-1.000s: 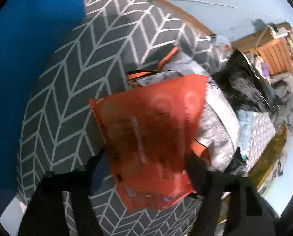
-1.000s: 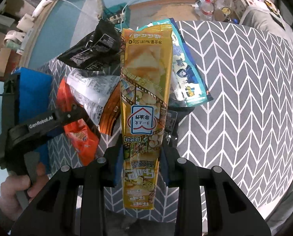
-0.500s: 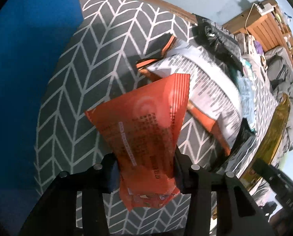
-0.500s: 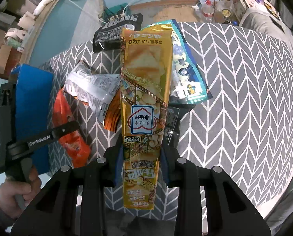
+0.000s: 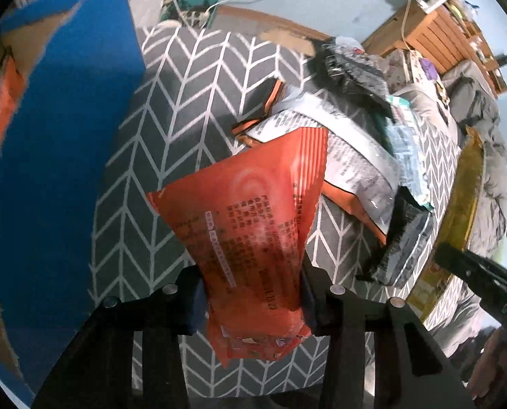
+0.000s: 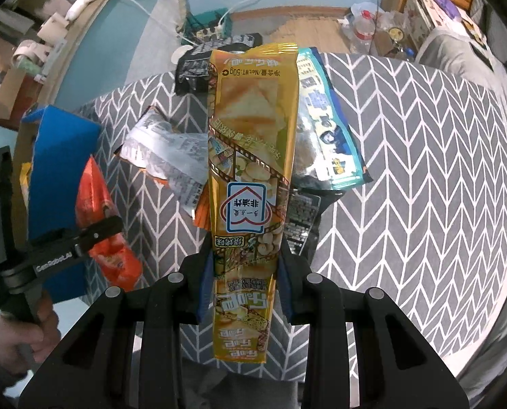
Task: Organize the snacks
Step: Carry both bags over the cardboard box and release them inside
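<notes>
In the left wrist view, the left hand-held gripper pinches one orange foil snack packet by its lower part, both pads pressed on its sides, the packet standing up ahead of the fingers and clear of the grey cloth with white chevron lines below. Its jaws have just been closing, with this packet between them. To the left the tall blue wall of an open cardboard box rises just beside the packet, with orange packaging showing inside along the frame's left edge; the cloth between box and packet lies bare. To the right a heap of loose packets crowds the cloth: one silver-and-orange bag and one black bag beyond it. In the right wrist view, the right hand-held gripper is pressed together on one long yellow snack bag, which stands upright between its fingers. Behind it lie one blue-and-silver bag, the black bag and the silver-and-orange bag, four with a dark packet under the yellow one. The whole right side of the cloth, out to its curved edge, is bare. At left the other gripper holds the orange packet against the blue box.
</notes>
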Action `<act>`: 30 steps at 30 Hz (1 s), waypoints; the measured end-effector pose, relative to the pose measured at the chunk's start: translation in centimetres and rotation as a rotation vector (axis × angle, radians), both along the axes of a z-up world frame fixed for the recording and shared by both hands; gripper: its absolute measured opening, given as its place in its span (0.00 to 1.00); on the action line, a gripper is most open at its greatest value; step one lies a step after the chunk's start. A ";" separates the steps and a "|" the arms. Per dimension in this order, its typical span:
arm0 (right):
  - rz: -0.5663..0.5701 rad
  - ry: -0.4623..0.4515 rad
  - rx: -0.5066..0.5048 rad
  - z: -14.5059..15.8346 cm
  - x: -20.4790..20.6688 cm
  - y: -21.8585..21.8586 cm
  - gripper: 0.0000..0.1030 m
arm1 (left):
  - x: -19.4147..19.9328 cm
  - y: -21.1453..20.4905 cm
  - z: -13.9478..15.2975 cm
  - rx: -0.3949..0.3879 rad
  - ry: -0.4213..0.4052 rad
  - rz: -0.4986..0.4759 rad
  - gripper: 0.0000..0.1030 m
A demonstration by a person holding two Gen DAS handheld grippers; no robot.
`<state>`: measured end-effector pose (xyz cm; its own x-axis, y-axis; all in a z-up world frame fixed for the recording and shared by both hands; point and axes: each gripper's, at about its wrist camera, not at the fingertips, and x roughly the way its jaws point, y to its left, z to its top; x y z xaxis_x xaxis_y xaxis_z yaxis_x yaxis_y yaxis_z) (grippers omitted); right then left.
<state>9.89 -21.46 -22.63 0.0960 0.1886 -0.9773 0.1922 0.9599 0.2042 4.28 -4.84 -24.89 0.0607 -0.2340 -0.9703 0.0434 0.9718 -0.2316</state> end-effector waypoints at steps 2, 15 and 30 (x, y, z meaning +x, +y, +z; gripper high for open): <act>0.015 -0.002 -0.001 0.3 0.2 0.4 0.30 | 0.0 0.1 0.8 0.006 -0.013 -0.019 0.44; 0.123 -0.031 0.002 3.4 1.4 4.6 0.30 | -0.6 1.8 7.6 0.029 -0.089 -0.064 0.44; 0.204 -0.071 0.071 6.3 3.7 10.6 0.30 | -0.7 5.7 12.8 -0.012 -0.129 -0.042 0.44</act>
